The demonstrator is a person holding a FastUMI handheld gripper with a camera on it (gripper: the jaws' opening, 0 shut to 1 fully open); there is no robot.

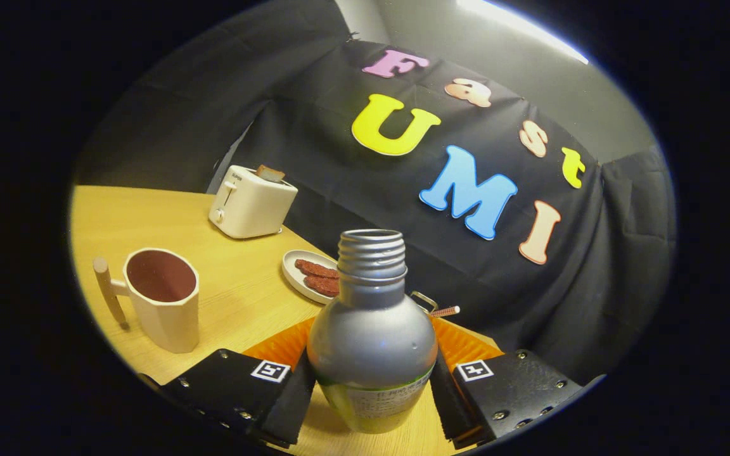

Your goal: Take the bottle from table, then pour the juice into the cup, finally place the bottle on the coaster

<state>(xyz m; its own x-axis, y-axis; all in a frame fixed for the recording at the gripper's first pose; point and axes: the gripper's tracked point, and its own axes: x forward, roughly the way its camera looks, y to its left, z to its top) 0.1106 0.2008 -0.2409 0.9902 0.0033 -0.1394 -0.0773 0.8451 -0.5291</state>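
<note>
The tabletop [149,209] carries everything. An orange coaster [466,345] lies just beyond the gripper [371,386], at twelve o'clock behind the bottle [371,335]. The cup [165,297] stands at ten o'clock, near. The jaws pinch the bottle's lower body from both sides. Its mouth is uncapped and the view is tilted, so a quick swing toward the cup could likely slop juice early. The rounded metal may slip.

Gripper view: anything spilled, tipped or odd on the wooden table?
Nothing stands out. The hand-held gripper is shut on the capless silver metal bottle, held upright; the cream mug stands upright, no spill visible.
</note>
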